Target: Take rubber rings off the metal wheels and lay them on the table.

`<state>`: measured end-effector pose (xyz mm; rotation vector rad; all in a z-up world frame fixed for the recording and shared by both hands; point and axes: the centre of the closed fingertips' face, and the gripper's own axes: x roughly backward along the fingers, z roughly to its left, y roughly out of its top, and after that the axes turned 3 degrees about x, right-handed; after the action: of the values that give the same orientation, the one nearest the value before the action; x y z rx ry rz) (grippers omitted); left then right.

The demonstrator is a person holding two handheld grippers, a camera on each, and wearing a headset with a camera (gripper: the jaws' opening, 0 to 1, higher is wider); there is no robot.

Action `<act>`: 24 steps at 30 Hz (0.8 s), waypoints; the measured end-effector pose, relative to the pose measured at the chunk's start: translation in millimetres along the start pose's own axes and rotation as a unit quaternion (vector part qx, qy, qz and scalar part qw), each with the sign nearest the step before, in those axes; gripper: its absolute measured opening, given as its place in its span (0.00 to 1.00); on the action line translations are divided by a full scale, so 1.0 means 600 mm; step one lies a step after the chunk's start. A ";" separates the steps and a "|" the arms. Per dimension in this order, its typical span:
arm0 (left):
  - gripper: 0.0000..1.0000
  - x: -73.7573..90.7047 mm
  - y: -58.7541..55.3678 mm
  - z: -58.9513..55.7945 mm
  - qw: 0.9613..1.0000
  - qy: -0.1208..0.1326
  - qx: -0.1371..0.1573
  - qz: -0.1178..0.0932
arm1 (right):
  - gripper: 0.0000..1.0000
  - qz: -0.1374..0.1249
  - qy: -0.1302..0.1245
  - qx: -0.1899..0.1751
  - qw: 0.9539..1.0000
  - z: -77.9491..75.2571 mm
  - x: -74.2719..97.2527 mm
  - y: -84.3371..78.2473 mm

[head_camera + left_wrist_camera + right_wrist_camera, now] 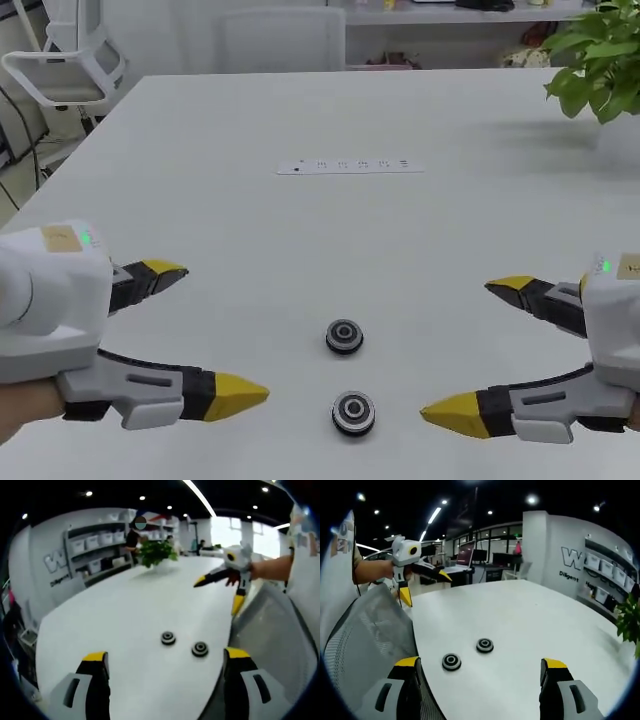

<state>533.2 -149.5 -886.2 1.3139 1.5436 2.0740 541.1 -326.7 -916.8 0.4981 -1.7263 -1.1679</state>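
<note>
Flat by near edge of table (pixel 450 230), centred between left gripper (pixel 225 332) and right gripper (pixel 455 348): far wheel (pixel 344 336), near wheel (pixel 353 412). Both jaws wide open, empty.

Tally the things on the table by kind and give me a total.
Metal wheels: 2
Socket panel: 1
Plant: 1
Total: 4
</note>
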 end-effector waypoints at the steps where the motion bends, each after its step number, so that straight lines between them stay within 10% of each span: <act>1: 0.96 -0.003 0.001 -0.002 1.000 -0.003 -0.002 0.001 | 0.99 -0.001 0.001 0.001 1.000 0.001 -0.002 0.000; 24: 0.91 -0.059 -0.005 -0.019 0.999 -0.052 -0.010 0.010 | 0.95 0.003 0.044 0.028 0.999 0.019 -0.051 -0.019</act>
<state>543.6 -178.7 -907.3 1.4121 1.4695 1.9922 542.9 -303.6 -942.1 0.5705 -1.6872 -1.0790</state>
